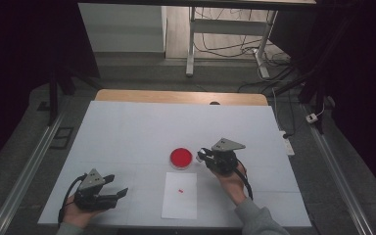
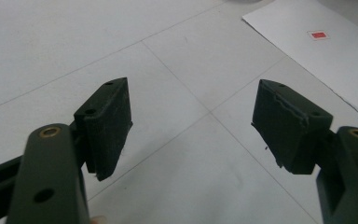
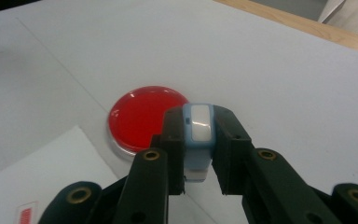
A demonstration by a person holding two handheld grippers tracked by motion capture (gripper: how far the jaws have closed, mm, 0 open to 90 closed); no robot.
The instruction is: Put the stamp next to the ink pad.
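- Nearest the camera, at the table's near-left corner, the left gripper [image 1: 119,186] rests low with its jaws wide apart and nothing between them.
- Right of it lies a white paper sheet [image 1: 179,195] bearing a small red mark [image 1: 180,190].
- Beyond the sheet sits a red ink pad [image 1: 181,157].
- Just right of the pad, the right gripper [image 3: 199,144] clamps a light-blue stamp [image 3: 199,135].

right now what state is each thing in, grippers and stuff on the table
left gripper: jaws open, nothing between them, over bare table
right gripper: shut on the stamp
stamp: small blue and white block, clamped upright between the jaws, beside the ink pad
ink pad: round, red, uncovered, flat on the table
paper sheet: flat, one small red mark on it
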